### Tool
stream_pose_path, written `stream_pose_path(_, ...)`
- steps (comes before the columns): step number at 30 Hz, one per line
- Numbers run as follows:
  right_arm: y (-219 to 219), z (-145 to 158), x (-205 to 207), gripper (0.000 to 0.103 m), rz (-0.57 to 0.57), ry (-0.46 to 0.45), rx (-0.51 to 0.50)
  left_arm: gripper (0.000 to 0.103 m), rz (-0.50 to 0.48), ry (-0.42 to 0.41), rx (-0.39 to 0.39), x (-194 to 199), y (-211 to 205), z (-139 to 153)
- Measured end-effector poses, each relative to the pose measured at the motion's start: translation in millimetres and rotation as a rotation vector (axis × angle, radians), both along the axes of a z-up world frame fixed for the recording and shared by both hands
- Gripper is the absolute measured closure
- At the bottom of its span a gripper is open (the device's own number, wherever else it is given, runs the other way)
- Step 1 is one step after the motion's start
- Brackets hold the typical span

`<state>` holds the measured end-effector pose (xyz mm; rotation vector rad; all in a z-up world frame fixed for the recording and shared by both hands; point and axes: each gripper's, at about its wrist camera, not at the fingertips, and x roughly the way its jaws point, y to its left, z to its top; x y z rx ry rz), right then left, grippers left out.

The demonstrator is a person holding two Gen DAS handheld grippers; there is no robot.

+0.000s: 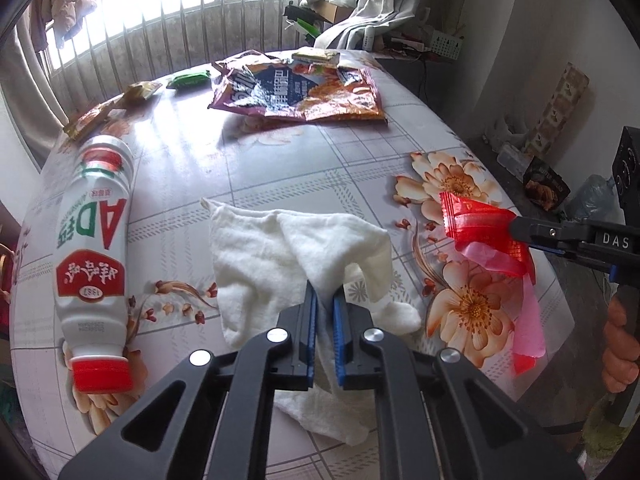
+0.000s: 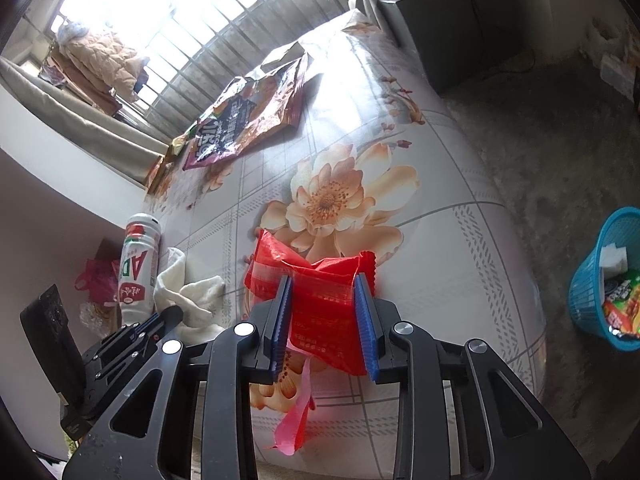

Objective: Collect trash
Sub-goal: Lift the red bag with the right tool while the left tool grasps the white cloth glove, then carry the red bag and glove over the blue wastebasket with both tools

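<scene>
Left wrist view: the left gripper (image 1: pixel 325 300) is clenched on a fold of a white cloth (image 1: pixel 256 256), its blue pads (image 1: pixel 310 320) pinching the fabric between them. The cloth lies crumpled on the table (image 1: pixel 280 168), which is covered by a flowered, checked oilcloth. A white bottle (image 1: pixel 96 256) with a red cap lies on its side to the left of the cloth, apart from it, cap toward the camera. At the far side of the table lie a large flattened snack bag (image 1: pixel 300 92), a green packet (image 1: pixel 188 79), a small box (image 1: pixel 316 55) at the bag's far edge, and two brownish packets (image 1: pixel 116 110) near the left rim. The right gripper (image 1: pixel 516 229) enters from the right, held by a hand (image 1: pixel 620 352), and grasps a red wrapper (image 1: pixel 484 232), from which a pink strip hangs over the table edge.

Right wrist view: the right gripper (image 2: pixel 326 308) grasps the red wrapper (image 2: pixel 320 300) between its blue pads (image 2: pixel 366 320), which press on its two sides; the wrapper is bunched between them, above the near part of the table (image 2: pixel 460 240). The bottle (image 2: pixel 138 268) and cloth (image 2: pixel 180 288) lie to the left, with the left gripper (image 2: pixel 170 314) at the cloth. A blue basket (image 2: pixel 588 292) stands on the floor to the right, well apart from the table, holding paper and packets. Whether the wrapper touches the tabletop cannot be told.
</scene>
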<state>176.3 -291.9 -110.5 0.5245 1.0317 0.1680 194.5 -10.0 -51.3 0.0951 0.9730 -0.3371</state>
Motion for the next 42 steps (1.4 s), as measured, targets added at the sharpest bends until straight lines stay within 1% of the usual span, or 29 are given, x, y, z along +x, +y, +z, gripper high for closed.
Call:
stream_pose_path(6,-2,10,-2,0.075,-0.008,-0.028,0.014,0.096,0.010,-0.034,-0.009,-2,3,13)
stream_pose_path(14,-3,22,-7,0.075,-0.014,-0.064,0.035,0.096,0.006,-0.074,-0.040,-8,5,32)
stream_pose_path(19,-8,32,-11,0.075,-0.028,-0.097,0.046,0.096,-0.015,-0.108,-0.051,-12,-1,46)
stream_pose_path(24,-24,44,-23,0.075,-0.074,-0.147,0.059,0.096,-0.069,-0.140,-0.066,-15,-17,63)
stream_pose_path(28,-47,53,-39,0.075,-0.136,-0.181,0.060,0.096,-0.146,-0.165,-0.077,-17,-43,77)
stream_pose_path(29,-53,54,-43,0.075,-0.152,-0.187,0.061,0.096,-0.179,-0.175,-0.086,-19,-54,83)
stream_pose_path(33,-89,62,-72,0.075,-0.262,-0.216,0.047,0.096,-0.283,-0.181,-0.120,-24,-93,95)
stream_pose_path(38,-144,58,-115,0.075,-0.441,-0.222,0.040,0.096,-0.429,-0.150,-0.164,-27,-157,104)
stream_pose_path(40,-162,54,-130,0.075,-0.508,-0.217,0.038,0.096,-0.480,-0.139,-0.171,-29,-183,106)
stream_pose_path(42,-184,47,-147,0.075,-0.587,-0.207,0.038,0.096,-0.548,-0.113,-0.169,-31,-217,105)
